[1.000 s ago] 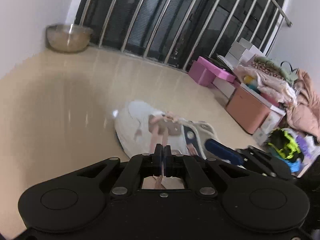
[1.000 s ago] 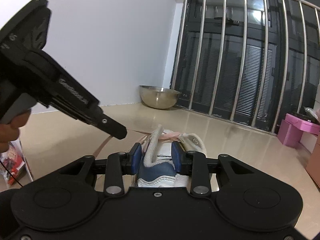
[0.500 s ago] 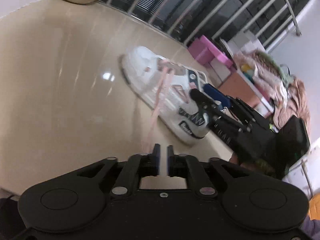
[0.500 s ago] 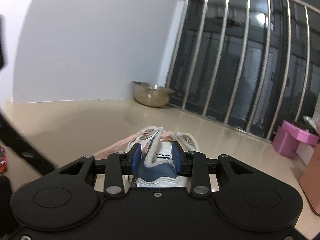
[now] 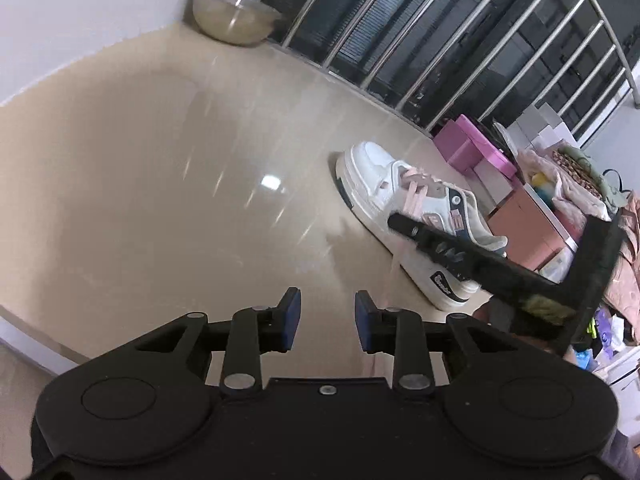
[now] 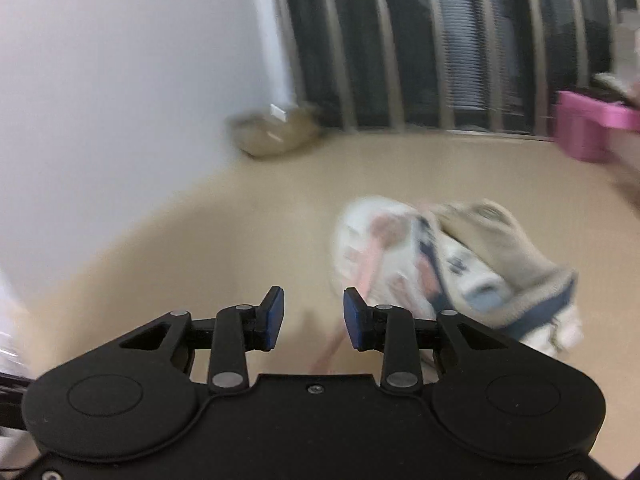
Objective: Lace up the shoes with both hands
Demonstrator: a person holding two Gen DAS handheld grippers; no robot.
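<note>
Nearest in the left wrist view, the left gripper (image 5: 327,323) stands with its jaws apart and nothing between them; they have just been opening, and the pink lace (image 5: 412,194) lies clear of them. The shoe (image 5: 404,216) rests on the floor (image 5: 160,180) ahead and to the right of that gripper, toe pointing away toward the railing (image 5: 440,40), heel nearer, so its long axis runs away and leftward. The right gripper (image 6: 313,319), jaws likewise parted and empty, hangs just left of the shoe, the lace trailing down beside its right finger; it looks the nearer of the two, and better placed to take the lace. Beyond the shoe a metal bowl (image 5: 234,16) sits in the corner.
</note>
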